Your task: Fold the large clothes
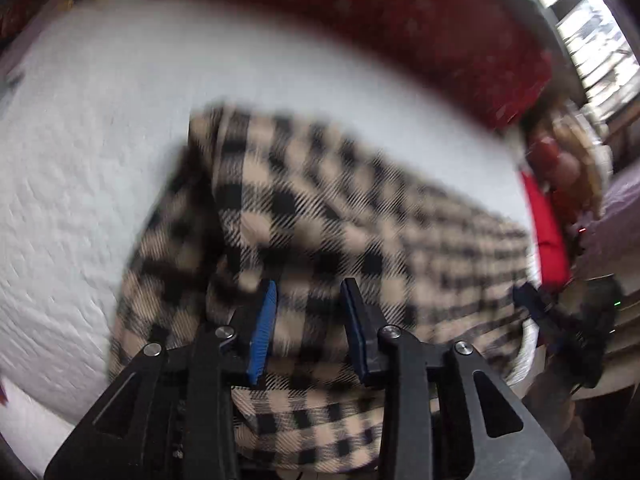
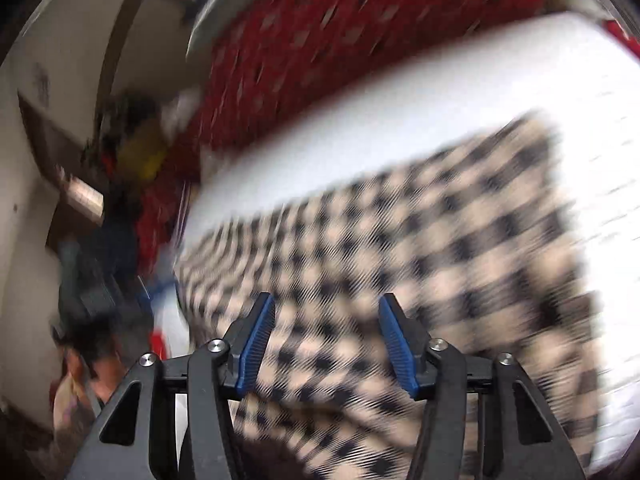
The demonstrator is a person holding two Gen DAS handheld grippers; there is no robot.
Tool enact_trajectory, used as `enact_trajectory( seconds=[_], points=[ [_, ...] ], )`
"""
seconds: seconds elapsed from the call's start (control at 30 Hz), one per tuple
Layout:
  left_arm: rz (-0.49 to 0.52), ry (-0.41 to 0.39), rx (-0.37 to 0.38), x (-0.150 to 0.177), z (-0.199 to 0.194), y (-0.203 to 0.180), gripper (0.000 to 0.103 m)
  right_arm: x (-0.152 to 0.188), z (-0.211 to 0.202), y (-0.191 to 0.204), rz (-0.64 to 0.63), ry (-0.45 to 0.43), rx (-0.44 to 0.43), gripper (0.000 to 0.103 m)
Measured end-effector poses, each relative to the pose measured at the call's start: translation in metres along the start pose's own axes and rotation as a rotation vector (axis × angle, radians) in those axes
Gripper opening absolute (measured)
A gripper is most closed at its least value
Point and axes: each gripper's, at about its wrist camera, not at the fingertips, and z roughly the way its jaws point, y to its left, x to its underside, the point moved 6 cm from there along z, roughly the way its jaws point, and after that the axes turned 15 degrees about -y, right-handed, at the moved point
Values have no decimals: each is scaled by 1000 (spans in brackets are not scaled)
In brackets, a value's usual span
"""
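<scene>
A beige and black checked garment [image 1: 340, 220] lies spread on a white textured bedcover [image 1: 80, 160]. Its left side is folded over into a raised flap. My left gripper [image 1: 310, 292] is open above the garment's near part, with nothing between the blue pads. The garment also shows in the right wrist view [image 2: 440, 240], blurred by motion. My right gripper [image 2: 326, 308] is open and empty over the garment's near edge. In the left wrist view the right gripper [image 1: 532, 300] shows at the garment's right edge.
A red patterned blanket [image 1: 400, 20] lies along the far side of the bed. A window [image 1: 592, 40] is at the far right. In the right wrist view, cluttered shelves and a yellow object [image 2: 140, 152] stand to the left beyond the bed edge.
</scene>
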Motion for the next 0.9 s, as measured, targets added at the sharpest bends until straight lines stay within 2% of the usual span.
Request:
enact_trajectory(
  seconds=[0.03, 0.07, 0.1, 0.13, 0.23, 0.3, 0.33, 0.37, 0.4, 0.43, 0.47, 0.5, 0.57, 0.6, 0.7, 0.73, 0.8, 0.87, 0.9],
  points=[
    [-35, 38, -11, 7, 11, 7, 28, -3, -4, -12, -13, -20, 58, 55],
    [-103, 22, 10, 6, 10, 12, 28, -3, -2, -31, -43, 4, 142, 52],
    [-135, 24, 21, 4, 6, 13, 28, 3, 3, -51, -59, 74, 217, 44],
    [-168, 29, 38, 2, -3, 13, 28, 10, 5, -64, -41, 132, 241, 30],
    [-170, -7, 109, 3, -31, 4, 28, 2, -28, -66, 34, 66, 171, 39],
    [-153, -22, 147, 13, -44, -3, 36, 2, -49, -56, 26, 25, 80, 43],
    [-156, -21, 156, 18, -44, -5, 48, 6, -58, -51, 5, 12, 39, 47],
    [-156, -6, 144, 30, -39, -3, 51, 15, -62, -46, -21, 18, 19, 51],
    [-152, 12, 124, 38, -32, -1, 51, 27, -60, -41, -50, 40, 22, 52],
    [-143, 49, 91, 48, -20, 1, 51, 39, -53, -47, -97, 92, 62, 51],
    [-146, 106, 63, 62, -9, 6, 49, 55, -44, -55, -151, 160, 129, 46],
    [-158, 105, 69, 66, -8, 9, 48, 70, -37, -59, -212, 214, 185, 45],
    [-181, 91, 95, 64, -17, 10, 49, 68, -43, -44, -291, 174, 210, 47],
    [-189, 95, 104, 63, -19, 11, 49, 65, -48, -37, -293, 165, 198, 46],
    [-205, 113, 107, 71, -27, 26, 49, 54, -69, -9, -290, 67, 61, 47],
    [-208, 117, 111, 75, -30, 31, 49, 53, -70, -6, -292, 64, 33, 49],
    [-203, 131, 112, 82, -29, 32, 49, 67, -57, -10, -277, 129, 21, 49],
    [-191, 133, 123, 83, -36, 30, 49, 99, -31, -31, -295, 284, 101, 48],
    [-194, 126, 139, 81, -40, 28, 49, 108, -27, -36, -339, 297, 133, 47]
  ],
)
